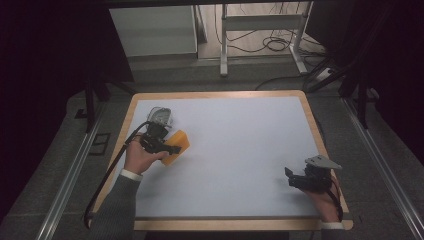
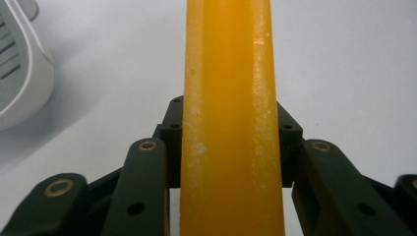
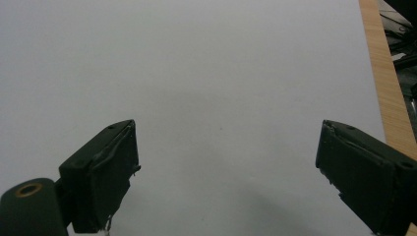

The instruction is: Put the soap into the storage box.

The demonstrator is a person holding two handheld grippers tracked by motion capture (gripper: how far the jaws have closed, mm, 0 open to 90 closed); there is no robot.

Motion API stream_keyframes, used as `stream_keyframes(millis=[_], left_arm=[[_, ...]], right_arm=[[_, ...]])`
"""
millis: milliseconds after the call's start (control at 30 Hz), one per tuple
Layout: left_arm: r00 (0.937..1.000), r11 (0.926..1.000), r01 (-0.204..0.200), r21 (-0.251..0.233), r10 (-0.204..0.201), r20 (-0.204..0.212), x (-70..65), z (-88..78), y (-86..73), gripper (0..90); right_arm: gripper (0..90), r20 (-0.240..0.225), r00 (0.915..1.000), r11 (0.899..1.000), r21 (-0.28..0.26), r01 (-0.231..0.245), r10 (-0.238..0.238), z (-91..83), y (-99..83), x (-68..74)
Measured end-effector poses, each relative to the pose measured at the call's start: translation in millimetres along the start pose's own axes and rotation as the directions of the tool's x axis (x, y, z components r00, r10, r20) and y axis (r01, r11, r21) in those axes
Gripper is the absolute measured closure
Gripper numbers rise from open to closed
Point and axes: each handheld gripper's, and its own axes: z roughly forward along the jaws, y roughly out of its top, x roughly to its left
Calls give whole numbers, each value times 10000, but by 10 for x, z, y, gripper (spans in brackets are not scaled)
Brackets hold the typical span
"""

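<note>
An orange sponge-like block [image 1: 176, 146] is held just above the white table top at the left, and my left gripper [image 1: 167, 148] is shut on it. In the left gripper view the block [image 2: 231, 123] stands edge-on between the two black jaws, running up out of the frame. A small white and grey device [image 1: 161, 116] lies on the table just behind the left hand; its corner [image 2: 19, 73] shows at the left. My right gripper [image 1: 291, 176] rests low at the table's right front, jaws wide apart [image 3: 226, 167] with bare table between them.
The white table top [image 1: 240, 150] has a wooden rim [image 1: 312, 120]. The wooden edge [image 3: 386, 83] runs close along the right gripper's right side. Beyond the table stand a metal frame [image 1: 260, 30] and cables on the floor. Dark rails flank both sides.
</note>
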Motion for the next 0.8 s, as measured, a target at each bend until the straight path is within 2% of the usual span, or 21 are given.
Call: stream_keyframes(millis=[800], left_arm=[[9996,9997,241,8,-241,-112,133,4,82,605]], right_arm=[[92,95,10000,10000,45,-10,9,-1,-5,-12]])
